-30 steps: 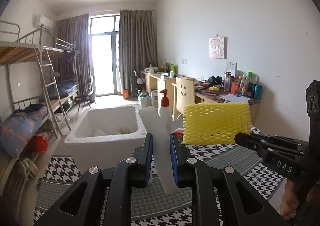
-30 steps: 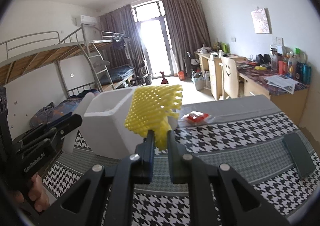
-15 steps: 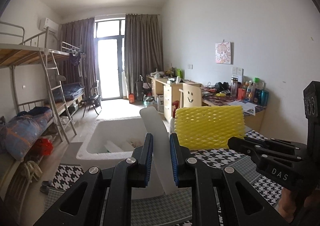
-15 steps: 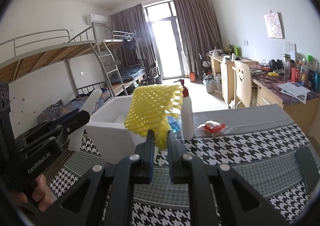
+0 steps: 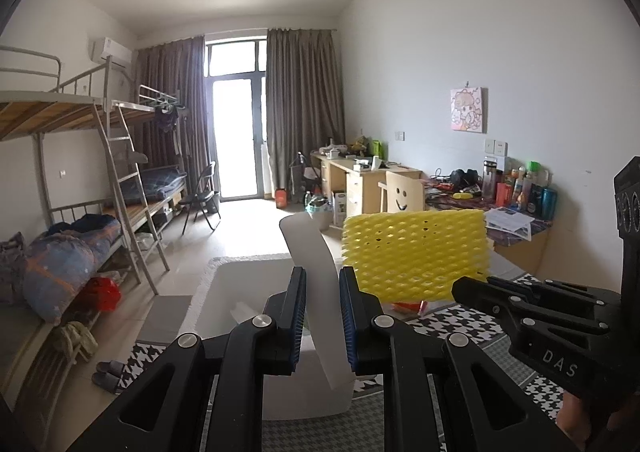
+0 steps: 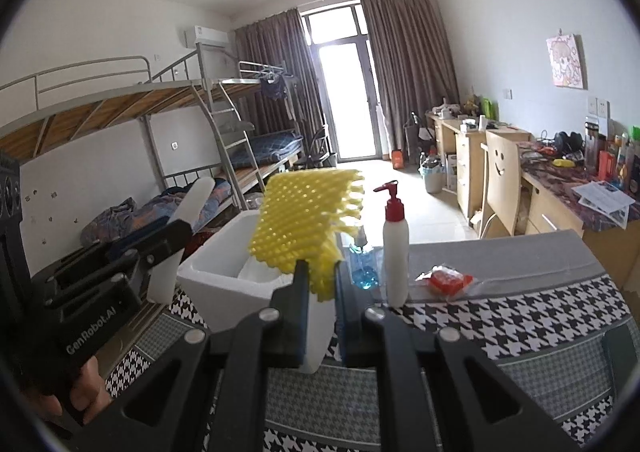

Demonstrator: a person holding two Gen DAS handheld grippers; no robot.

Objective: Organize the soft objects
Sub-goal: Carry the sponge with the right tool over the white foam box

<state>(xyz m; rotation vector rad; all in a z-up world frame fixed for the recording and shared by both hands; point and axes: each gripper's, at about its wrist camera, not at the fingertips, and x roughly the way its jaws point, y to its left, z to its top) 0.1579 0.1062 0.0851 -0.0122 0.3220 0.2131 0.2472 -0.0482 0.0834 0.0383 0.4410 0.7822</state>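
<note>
My left gripper (image 5: 322, 306) is shut on a white foam strip (image 5: 316, 272) that stands up between its pads, held over the white foam box (image 5: 224, 292). My right gripper (image 6: 322, 292) is shut on a yellow foam net sleeve (image 6: 308, 220), raised above the near corner of the foam box (image 6: 224, 276). The yellow net (image 5: 416, 256) shows to the right in the left wrist view. The left gripper with its white strip (image 6: 188, 212) shows at the left of the right wrist view. White foam pieces lie inside the box.
A white pump bottle with red top (image 6: 394, 244), a blue bottle (image 6: 362, 264) and a red packet (image 6: 446, 278) stand on the houndstooth-covered table (image 6: 500, 324). Bunk beds (image 5: 80, 192) line the left wall, desks and a chair (image 5: 400, 192) the right.
Both grippers have risen and moved forward toward the foam box, each still holding its foam piece. The pump bottle has come into the right wrist view.
</note>
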